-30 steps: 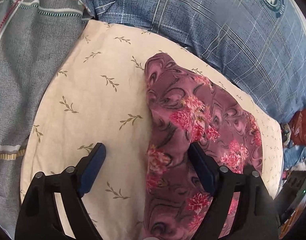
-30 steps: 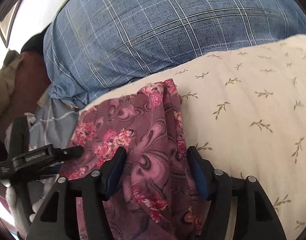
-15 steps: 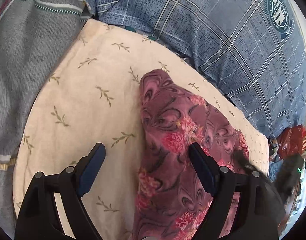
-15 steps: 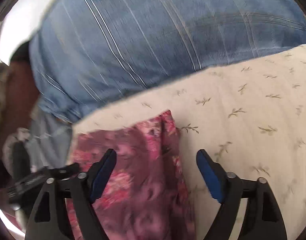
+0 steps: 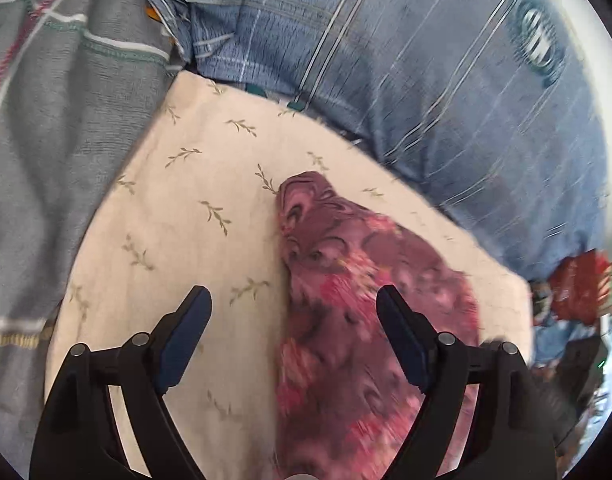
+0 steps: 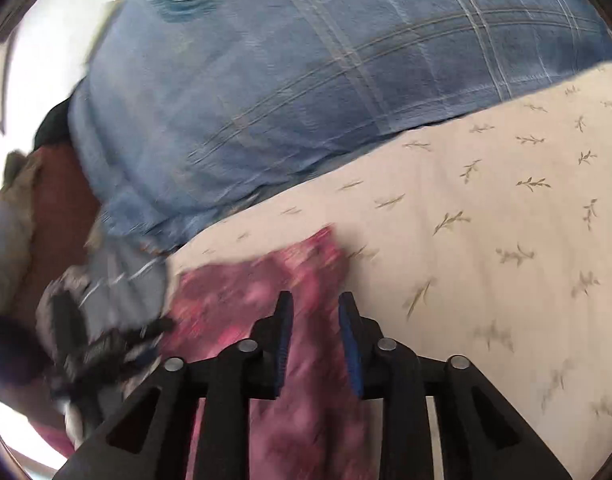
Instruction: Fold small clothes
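A small purple garment with pink flowers (image 5: pixel 346 300) lies folded into a narrow strip on a cream cloth with a leaf print (image 5: pixel 178 216). My left gripper (image 5: pixel 294 312) is open above the garment's left edge and holds nothing. In the right wrist view the garment (image 6: pixel 242 292) is blurred. My right gripper (image 6: pixel 316 312) hovers over its right edge with the jaws nearly closed, a narrow gap between them, nothing gripped between them.
A blue plaid pillow (image 5: pixel 426 80) lies along the far side and shows in the right wrist view (image 6: pixel 306 80). A grey striped blanket (image 5: pixel 46 120) is at the left. Red packaging (image 5: pixel 578 284) and clutter sit at the far right.
My right gripper has closed from wide open to nearly shut while moving. My left gripper has pulled back from the garment and stays open.
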`<state>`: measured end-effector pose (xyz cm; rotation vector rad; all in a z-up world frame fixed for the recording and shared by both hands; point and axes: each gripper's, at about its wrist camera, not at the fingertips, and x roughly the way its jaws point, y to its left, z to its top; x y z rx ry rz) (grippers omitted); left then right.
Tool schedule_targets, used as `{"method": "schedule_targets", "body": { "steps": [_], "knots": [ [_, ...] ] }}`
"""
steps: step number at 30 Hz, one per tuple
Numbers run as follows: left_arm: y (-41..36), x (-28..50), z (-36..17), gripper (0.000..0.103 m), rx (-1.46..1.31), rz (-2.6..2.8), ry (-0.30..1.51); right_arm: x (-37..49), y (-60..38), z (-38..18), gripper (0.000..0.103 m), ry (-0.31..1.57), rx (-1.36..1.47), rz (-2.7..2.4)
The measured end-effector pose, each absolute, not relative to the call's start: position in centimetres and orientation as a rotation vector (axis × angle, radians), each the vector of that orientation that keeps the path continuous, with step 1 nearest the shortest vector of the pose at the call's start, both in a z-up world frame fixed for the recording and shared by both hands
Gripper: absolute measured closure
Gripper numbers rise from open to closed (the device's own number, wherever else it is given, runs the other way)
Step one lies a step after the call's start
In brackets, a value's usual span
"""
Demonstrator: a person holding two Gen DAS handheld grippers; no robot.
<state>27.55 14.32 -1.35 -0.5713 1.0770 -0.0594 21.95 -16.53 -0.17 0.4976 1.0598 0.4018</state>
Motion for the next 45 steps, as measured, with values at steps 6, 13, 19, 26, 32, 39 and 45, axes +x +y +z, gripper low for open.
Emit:
{"method": "schedule_targets", "body": {
  "steps": [6, 13, 19, 26, 32, 39, 45],
  "knots": [
    [12.9, 23.5, -1.7, 0.018, -0.602, -0.085, 1.158, 19.1, -14.6, -2.3, 0.062, 1.102, 0.376, 0.374],
    [9.0, 20.2, -3.0, 0.017, -0.447, -0.031, 1.185, 18.8, -15.5, -3.4, 0.097, 1.137, 0.304, 0.391],
    [8.0, 18.1, 0.5, 0.020, -0.360, -0.029, 1.172, 16.7, -17.2, 0.8, 0.089, 1.075, 0.359, 0.453],
    [6.4, 15.3, -1.8, 0.018, -0.291, -0.025, 1.229, 14.6, -15.3, -0.6, 0.063, 1.165, 0.236, 0.499],
    [6.6, 14.9, -1.9, 0.016, -0.286, -0.023, 1.256, 14.3, -16.6, -1.4, 0.051, 1.199, 0.293, 0.451],
    [6.0, 14.8, -2.9, 0.016, -0.208, -0.012, 1.255, 13.0, -17.8, -3.3, 0.043, 1.324, 0.216, 0.416],
    [6.2, 15.0, -3.2, 0.014, -0.245, -0.029, 1.260, 13.3, -17.0, -2.9, 0.040, 1.305, 0.186, 0.407]
  ]
}}
